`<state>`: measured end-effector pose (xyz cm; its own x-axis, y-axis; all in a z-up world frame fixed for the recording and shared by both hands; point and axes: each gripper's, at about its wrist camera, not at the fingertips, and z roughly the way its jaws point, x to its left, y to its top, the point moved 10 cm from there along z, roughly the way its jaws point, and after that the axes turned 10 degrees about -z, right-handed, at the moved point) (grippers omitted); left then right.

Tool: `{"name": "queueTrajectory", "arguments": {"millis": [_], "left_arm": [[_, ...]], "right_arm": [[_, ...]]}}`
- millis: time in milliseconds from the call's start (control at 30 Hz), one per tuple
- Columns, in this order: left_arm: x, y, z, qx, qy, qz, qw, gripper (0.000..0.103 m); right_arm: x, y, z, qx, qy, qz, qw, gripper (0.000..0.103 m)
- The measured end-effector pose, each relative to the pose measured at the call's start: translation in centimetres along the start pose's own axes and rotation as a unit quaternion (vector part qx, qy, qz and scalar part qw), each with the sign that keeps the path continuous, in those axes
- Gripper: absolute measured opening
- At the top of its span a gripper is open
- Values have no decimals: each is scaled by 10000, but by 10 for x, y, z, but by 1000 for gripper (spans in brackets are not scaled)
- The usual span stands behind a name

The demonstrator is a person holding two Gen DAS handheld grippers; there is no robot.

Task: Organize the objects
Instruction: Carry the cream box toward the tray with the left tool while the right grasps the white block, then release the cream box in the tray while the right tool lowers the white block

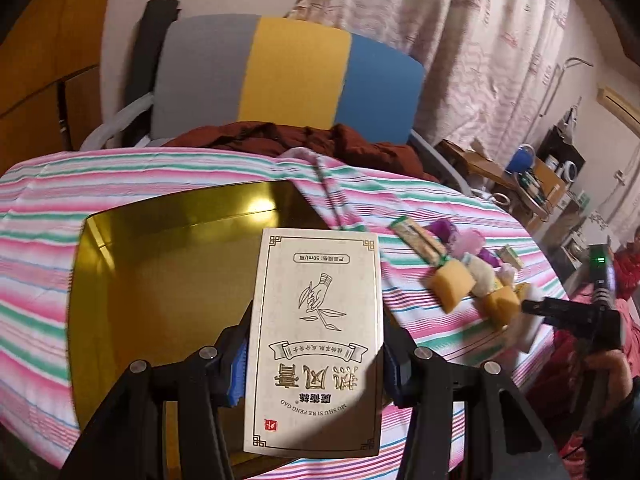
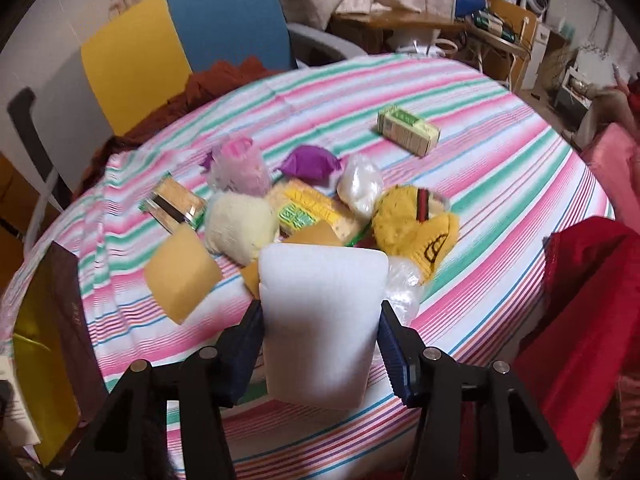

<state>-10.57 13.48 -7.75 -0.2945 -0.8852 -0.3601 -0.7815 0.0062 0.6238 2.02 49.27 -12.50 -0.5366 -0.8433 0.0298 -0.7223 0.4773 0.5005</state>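
Two things are in my grip at once: through the left wrist view my left gripper (image 1: 316, 364) clamps the cream carton (image 1: 318, 340) above the open gold tin (image 1: 160, 264), seemingly ready to lower in, while through the right my right gripper (image 2: 320, 344) pinches the white sponge (image 2: 322, 320) just over the pile on the striped cloth (image 2: 500, 208), which I judge goes into the tin next.

Striped tablecloth (image 2: 500, 184) covers round table; gold tin (image 1: 160, 248) at left, green carton (image 2: 408, 130) apart, clutter pile (image 2: 304, 208) mid-table.
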Motion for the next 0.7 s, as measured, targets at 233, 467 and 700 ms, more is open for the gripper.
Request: {"name": "queueTrajectory", "arguments": {"millis": [233, 467, 700], "left_arm": [[56, -2, -18, -168, 528, -429, 9975, 52], [108, -9, -28, -210, 1120, -844, 9899, 52], [141, -18, -35, -210, 1513, -1136, 9817, 53]], "right_arm": [[57, 24, -45, -723, 798, -596, 9924, 56], [187, 24, -71, -861, 1932, -1860, 9595, 56], [309, -16, -54, -257, 2707, -2730, 9228, 57]]}}
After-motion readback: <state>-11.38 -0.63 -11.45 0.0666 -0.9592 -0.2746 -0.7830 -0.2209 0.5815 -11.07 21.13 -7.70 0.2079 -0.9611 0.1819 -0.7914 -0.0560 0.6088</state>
